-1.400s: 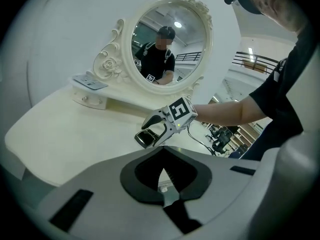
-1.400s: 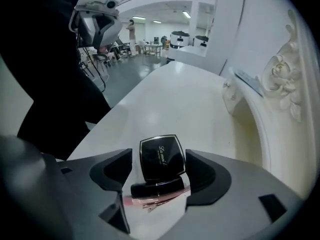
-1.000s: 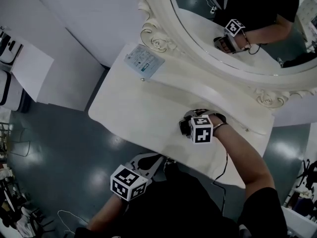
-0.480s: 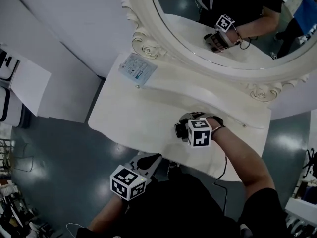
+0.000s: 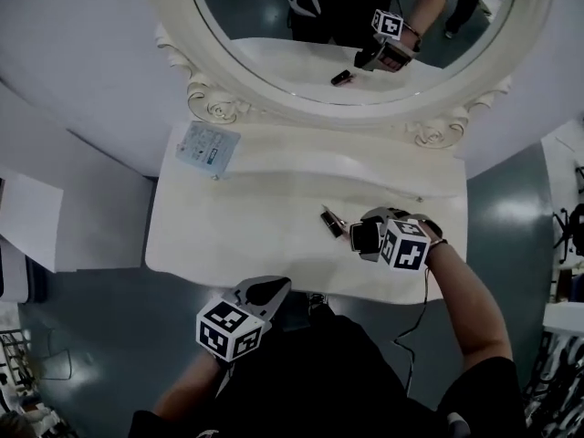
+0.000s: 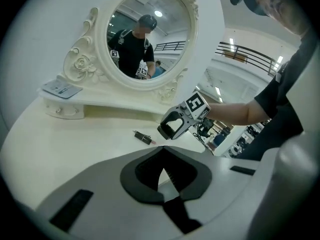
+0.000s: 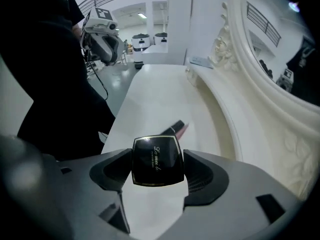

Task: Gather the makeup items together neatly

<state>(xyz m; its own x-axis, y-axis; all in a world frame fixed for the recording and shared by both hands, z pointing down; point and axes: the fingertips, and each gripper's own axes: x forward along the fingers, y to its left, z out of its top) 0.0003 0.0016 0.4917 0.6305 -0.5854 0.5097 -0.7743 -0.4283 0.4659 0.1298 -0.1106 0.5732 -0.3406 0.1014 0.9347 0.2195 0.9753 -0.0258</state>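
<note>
My right gripper (image 5: 363, 237) hovers over the right part of the white dressing table (image 5: 228, 235), shut on a square black compact (image 7: 156, 160) with gold lettering. The compact sits flat between the two pads. Just left of it on the tabletop lies a dark lipstick (image 5: 331, 221) with its pink tip showing; from the right gripper view the lipstick (image 7: 174, 129) is right beyond the compact. My left gripper (image 5: 272, 287) hangs at the table's front edge, shut and holding nothing. In the left gripper view the lipstick (image 6: 143, 137) lies ahead, with the right gripper (image 6: 172, 126) beside it.
A large oval mirror (image 5: 356, 26) in an ornate white frame stands at the back on a raised shelf (image 5: 301, 149). A pale blue card (image 5: 207, 148) rests on the shelf's left end. Grey floor surrounds the table.
The right gripper has shifted to the right with the compact, and the lipstick now shows on the table beside it. The left gripper stays at the front edge. The head view has swung.
</note>
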